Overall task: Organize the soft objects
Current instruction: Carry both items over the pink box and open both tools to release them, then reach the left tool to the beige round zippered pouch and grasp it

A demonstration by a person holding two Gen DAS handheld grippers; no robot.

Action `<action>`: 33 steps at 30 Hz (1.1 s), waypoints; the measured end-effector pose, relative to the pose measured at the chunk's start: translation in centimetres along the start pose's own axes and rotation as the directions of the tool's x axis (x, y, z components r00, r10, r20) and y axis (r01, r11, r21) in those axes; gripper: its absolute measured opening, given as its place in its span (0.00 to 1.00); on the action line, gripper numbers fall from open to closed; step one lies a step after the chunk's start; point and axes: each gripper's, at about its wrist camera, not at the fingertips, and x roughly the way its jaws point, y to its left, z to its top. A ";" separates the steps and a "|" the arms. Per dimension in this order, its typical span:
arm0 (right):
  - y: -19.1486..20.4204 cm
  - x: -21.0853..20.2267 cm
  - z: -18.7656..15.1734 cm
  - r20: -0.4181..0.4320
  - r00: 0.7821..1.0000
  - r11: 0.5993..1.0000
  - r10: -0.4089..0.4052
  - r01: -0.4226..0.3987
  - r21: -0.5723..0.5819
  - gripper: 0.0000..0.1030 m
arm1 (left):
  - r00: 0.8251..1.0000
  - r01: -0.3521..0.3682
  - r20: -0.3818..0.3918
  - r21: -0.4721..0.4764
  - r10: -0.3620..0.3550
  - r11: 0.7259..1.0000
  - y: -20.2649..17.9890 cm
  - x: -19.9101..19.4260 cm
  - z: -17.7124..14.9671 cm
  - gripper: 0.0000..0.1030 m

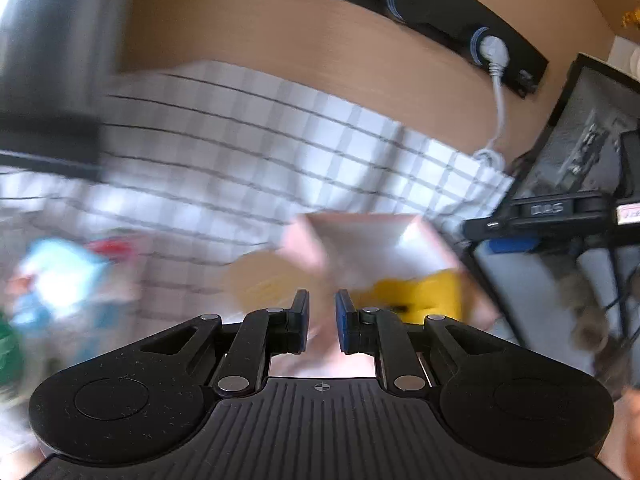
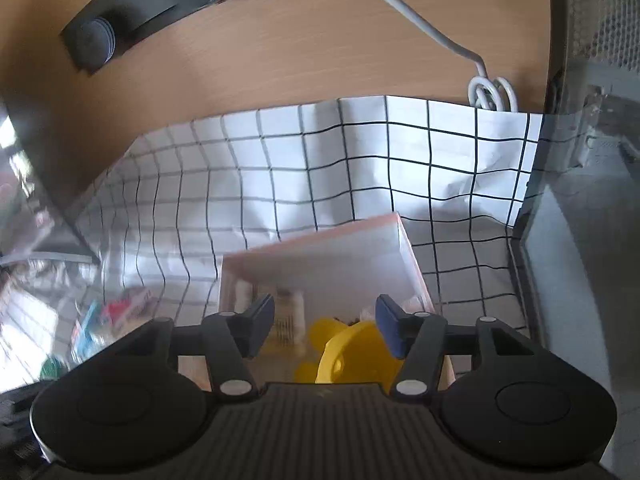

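A pale pink open box sits on a white cloth with a black grid. A yellow soft toy lies at the box's near end. My right gripper hangs open just above that toy, with nothing pressed between its pads. A small beige item lies beside the toy in the box. The left wrist view is blurred: the pink box and yellow toy lie ahead to the right, a tan round thing at the box's left. My left gripper shows a narrow gap, holding nothing.
Blurred blue-white packets and a red item lie on the cloth to the left. A coiled white cable lies at the cloth's far edge on the wooden desk. A black machine stands right; a dark block stands at far left.
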 end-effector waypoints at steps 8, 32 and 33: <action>7.3 -2.4 -5.1 0.058 0.997 0.963 0.056 -0.038 -0.268 0.81 | 0.948 -0.285 0.059 -0.289 0.314 0.914 11.6 -10.2 -6.9 0.15; 29.5 3.6 -18.6 -0.214 0.962 0.715 0.167 -0.268 -0.645 0.82 | 0.993 -0.112 -0.028 -0.593 0.118 0.797 22.6 -13.2 -16.0 0.15; 29.8 3.9 -18.9 -0.220 0.965 0.706 0.140 -0.253 -0.661 0.82 | 0.993 -0.108 -0.024 -0.603 0.117 0.790 23.1 -13.3 -16.0 0.15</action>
